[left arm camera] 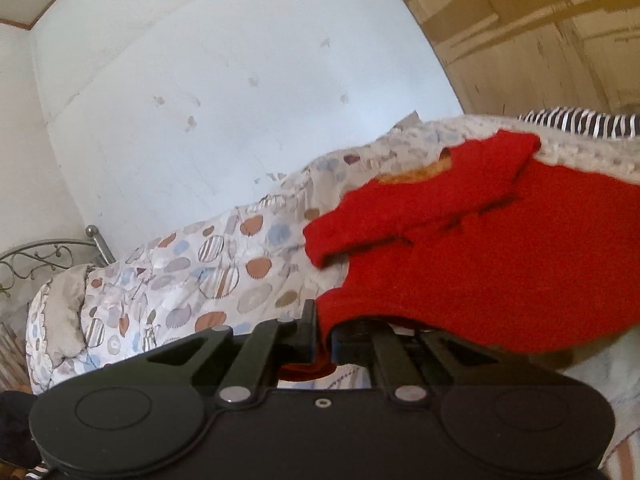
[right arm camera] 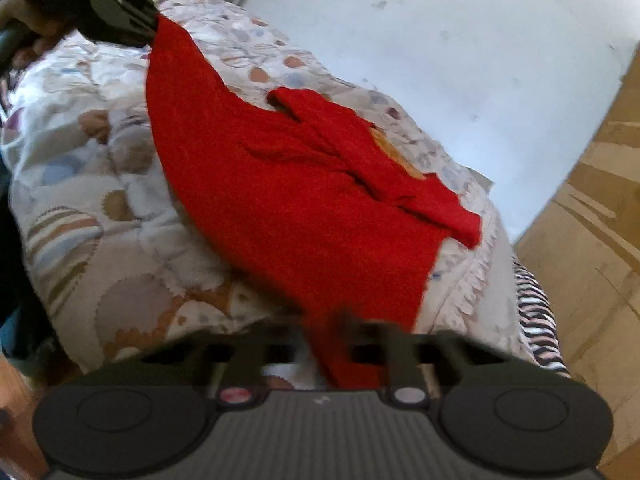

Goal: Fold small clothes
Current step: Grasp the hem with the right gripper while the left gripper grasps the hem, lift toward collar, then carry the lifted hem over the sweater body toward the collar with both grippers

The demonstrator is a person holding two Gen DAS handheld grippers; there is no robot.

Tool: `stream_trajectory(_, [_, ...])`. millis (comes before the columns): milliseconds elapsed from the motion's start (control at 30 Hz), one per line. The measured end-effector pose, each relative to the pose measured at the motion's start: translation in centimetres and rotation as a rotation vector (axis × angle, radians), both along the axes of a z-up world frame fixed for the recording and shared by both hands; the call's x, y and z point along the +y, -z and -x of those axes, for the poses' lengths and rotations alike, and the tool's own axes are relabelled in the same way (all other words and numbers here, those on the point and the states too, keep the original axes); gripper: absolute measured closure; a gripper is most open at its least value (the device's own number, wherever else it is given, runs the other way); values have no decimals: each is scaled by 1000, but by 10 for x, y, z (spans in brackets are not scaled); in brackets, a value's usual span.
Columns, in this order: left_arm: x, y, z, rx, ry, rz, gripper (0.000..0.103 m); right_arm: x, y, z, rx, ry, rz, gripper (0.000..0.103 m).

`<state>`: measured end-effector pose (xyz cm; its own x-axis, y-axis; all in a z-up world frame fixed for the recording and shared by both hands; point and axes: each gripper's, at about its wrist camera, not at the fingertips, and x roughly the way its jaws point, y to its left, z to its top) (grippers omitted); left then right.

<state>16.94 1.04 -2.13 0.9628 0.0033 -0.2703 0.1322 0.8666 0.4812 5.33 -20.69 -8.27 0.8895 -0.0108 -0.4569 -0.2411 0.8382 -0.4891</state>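
Note:
A small red knit sweater [left arm camera: 492, 264] hangs stretched between my two grippers over the bed, its sleeves folded across the body. My left gripper [left arm camera: 325, 340] is shut on one bottom corner of it. In the right wrist view the sweater [right arm camera: 288, 200] runs from the left gripper [right arm camera: 150, 26] at top left down to my right gripper [right arm camera: 340, 344], which is shut on the other corner. The sleeves [right arm camera: 376, 168] lie crossed near the neck end, which rests on the quilt.
A quilt with round orange, blue and striped patches [left arm camera: 192, 280] covers the bed. A striped black-and-white cloth [right arm camera: 536, 320] lies at the bed's edge. A metal headboard [left arm camera: 44, 256], white wall [left arm camera: 224, 80] and wooden floor [right arm camera: 592, 240] surround it.

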Motion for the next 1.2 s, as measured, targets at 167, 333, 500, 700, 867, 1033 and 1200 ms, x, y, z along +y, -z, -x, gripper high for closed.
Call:
stream_trajectory(167, [-1, -11, 19, -45, 2, 1, 98, -13, -28, 17, -155, 56, -41, 98])
stream_trajectory(333, [-3, -21, 46, -70, -7, 32, 98, -22, -59, 44, -287, 77, -35, 99])
stream_trajectory(500, [-5, -48, 94, -149, 8, 56, 98, -26, -97, 82, -367, 64, -42, 99])
stream_trajectory(700, [5, -97, 147, -136, 50, 118, 98, -31, -143, 137, -354, 39, -72, 99])
stream_trajectory(867, [8, -131, 182, -145, 97, 158, 98, -31, -177, 175, -341, 29, -79, 99])
stream_trajectory(1033, [5, -136, 186, -101, 136, 181, 98, -31, -183, 173, -314, 40, -66, 98])
stream_trajectory(1200, [5, -129, 149, -17, 128, 151, 98, -38, -176, 141, -276, 30, -79, 98])
